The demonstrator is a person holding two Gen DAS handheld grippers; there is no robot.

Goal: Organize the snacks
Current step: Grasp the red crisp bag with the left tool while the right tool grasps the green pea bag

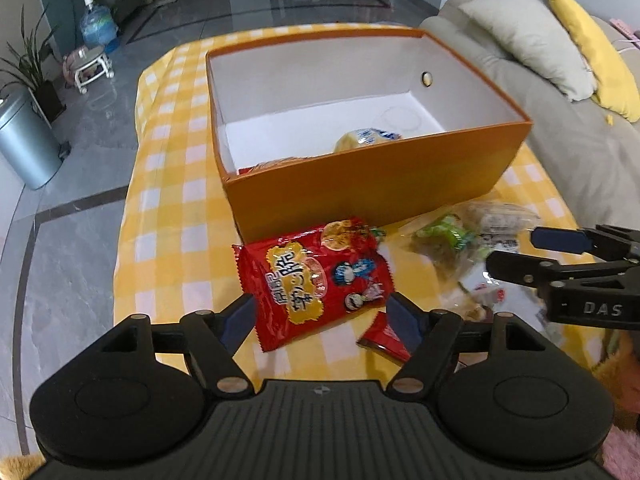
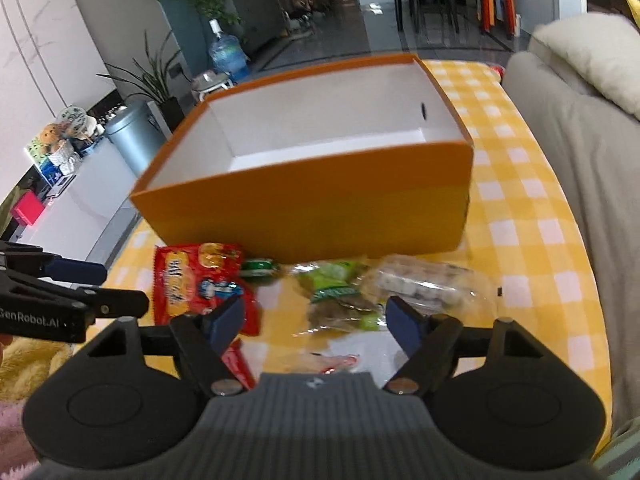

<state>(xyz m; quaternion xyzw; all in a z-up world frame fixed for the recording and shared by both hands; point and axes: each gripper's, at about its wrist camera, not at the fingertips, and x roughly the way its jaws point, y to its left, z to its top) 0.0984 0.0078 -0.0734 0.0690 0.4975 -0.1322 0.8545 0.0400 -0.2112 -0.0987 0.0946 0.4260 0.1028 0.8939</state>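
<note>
An orange box (image 1: 380,176) with a white inside stands on the yellow checked table; a yellow-and-blue snack (image 1: 366,138) and a red packet edge lie in it. The box also shows in the right wrist view (image 2: 312,216). A red snack packet (image 1: 316,280) lies in front of it, between the jaws of my open left gripper (image 1: 322,314). Clear bags with green and pale snacks (image 2: 360,292) lie to its right. My right gripper (image 2: 316,318) is open just over them, holding nothing. The red packet also shows in the right wrist view (image 2: 192,280).
A second red packet (image 1: 380,340) lies near my left gripper's right finger. A grey sofa (image 1: 560,120) with cushions borders the table's right side. A metal bin (image 1: 24,140), plants and a water bottle stand on the floor to the left.
</note>
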